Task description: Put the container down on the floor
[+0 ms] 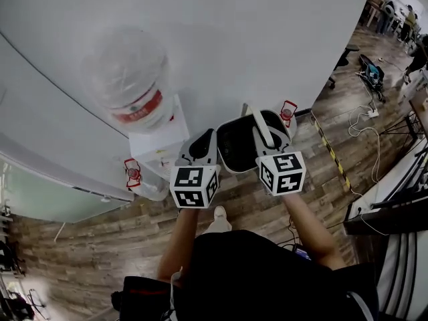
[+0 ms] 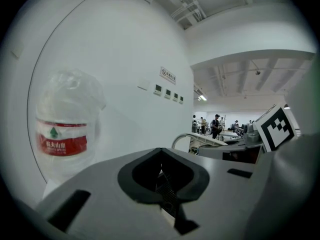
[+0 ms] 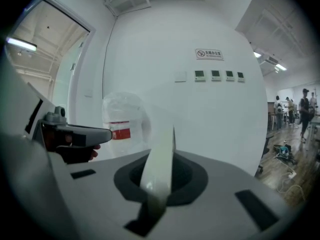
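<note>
Nearest to us, the right gripper [image 1: 266,136] has its jaws drawn in tight on the container's handle [image 3: 159,166]. The handle is a pale, flat band that rises out of the jaws and curves up and forward in the right gripper view. The container [image 1: 238,146] hangs from that grip in front of our body, clear of the floor [image 1: 93,246]. From the head view it is an oval tub with a light rim and a dark inside. The pale handle arches across its right part, under the gripper's nose.

The left gripper [image 1: 203,140] sits just beside the tub's left rim, level with the right one; we cannot tell whether it touches. In the left gripper view its jaws look narrow, pads close together, and we can make out nothing between them. The curved handle and the right gripper's marker cube [image 2: 278,128] show off to the right there.

Below the tub the wood-plank floor runs to the foot of a white wall [image 1: 234,39]. Just beyond the left gripper stands a white water dispenser [image 1: 158,142]. It carries a large clear bottle [image 1: 127,79] with a red label, wrapped in thin plastic.

Farther along the wall are small panels and a sign [image 3: 209,54]. At the far end of the room some people [image 1: 396,11] stand near tables.
</note>
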Motion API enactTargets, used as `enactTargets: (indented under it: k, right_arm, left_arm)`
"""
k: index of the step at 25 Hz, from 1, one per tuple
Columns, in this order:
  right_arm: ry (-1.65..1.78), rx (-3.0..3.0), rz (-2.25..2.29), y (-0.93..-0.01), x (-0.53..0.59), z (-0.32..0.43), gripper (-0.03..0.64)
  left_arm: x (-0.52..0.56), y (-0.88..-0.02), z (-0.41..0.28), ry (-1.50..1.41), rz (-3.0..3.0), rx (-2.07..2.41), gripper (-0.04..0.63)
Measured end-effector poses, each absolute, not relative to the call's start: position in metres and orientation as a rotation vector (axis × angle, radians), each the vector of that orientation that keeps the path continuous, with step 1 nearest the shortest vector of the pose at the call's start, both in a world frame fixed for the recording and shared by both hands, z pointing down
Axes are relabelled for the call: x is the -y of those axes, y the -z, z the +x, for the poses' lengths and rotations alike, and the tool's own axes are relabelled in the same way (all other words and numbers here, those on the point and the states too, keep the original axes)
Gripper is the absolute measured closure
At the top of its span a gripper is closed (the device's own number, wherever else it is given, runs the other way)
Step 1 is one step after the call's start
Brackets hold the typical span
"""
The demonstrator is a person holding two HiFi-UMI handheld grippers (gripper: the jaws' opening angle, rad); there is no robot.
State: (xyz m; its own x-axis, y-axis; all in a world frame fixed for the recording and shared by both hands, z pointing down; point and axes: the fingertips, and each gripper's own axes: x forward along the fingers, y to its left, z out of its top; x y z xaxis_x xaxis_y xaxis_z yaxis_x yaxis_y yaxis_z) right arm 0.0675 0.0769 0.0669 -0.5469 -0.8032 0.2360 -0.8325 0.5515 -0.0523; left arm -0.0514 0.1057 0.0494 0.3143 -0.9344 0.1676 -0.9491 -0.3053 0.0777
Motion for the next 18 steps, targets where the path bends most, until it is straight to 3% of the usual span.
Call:
enactTargets:
  k: [18]
  right_arm:
    - [-0.284, 2.490, 1.480, -0.084, 0.014, 0.014, 0.586]
  left_arm:
    - [-0.002, -0.071, -0.108, -0.143, 2.452, 1.590, 0.578]
